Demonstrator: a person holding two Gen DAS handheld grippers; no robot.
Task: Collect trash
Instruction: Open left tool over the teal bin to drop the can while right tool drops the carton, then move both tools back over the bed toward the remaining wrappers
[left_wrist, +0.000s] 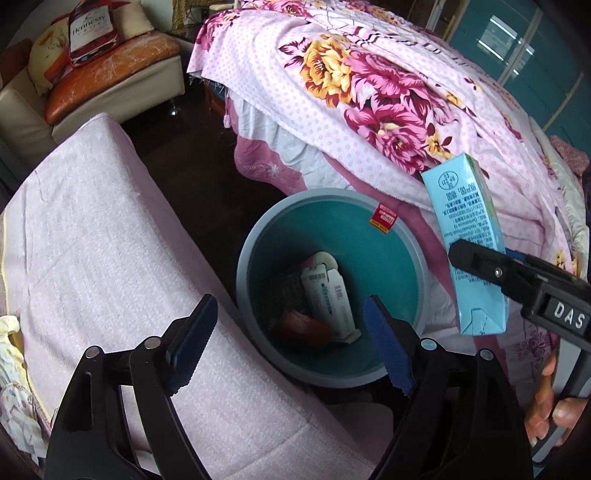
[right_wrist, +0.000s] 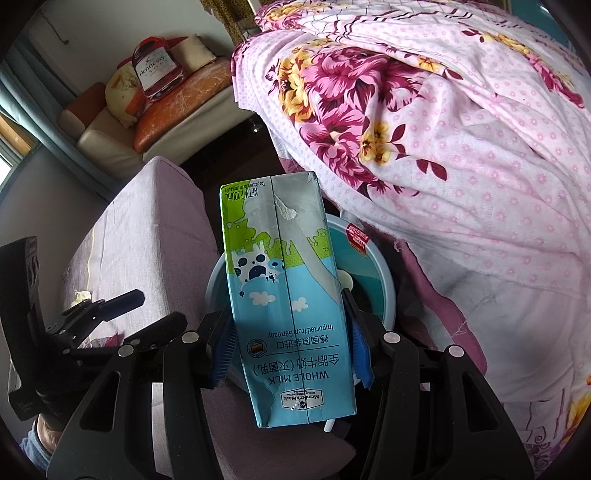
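A round bin (left_wrist: 399, 236) with a grey rim and teal inside stands on the floor between a bench and a bed. Trash lies in it: a white packet (left_wrist: 327, 299) and a red wrapper (left_wrist: 306, 325). My right gripper (right_wrist: 291, 343) is shut on a light blue milk carton (right_wrist: 284, 306), held upside down above the bin (right_wrist: 384, 284). In the left wrist view the carton (left_wrist: 465, 236) hangs at the bin's right side. My left gripper (left_wrist: 291, 347) is open and empty over the bin's near rim.
A bench with a pink cloth (left_wrist: 110, 251) is on the left, with crumpled paper (left_wrist: 11, 354) at its near end. A bed with a floral quilt (left_wrist: 369, 96) is on the right. A sofa (left_wrist: 110, 74) with a bottle-shaped cushion stands behind.
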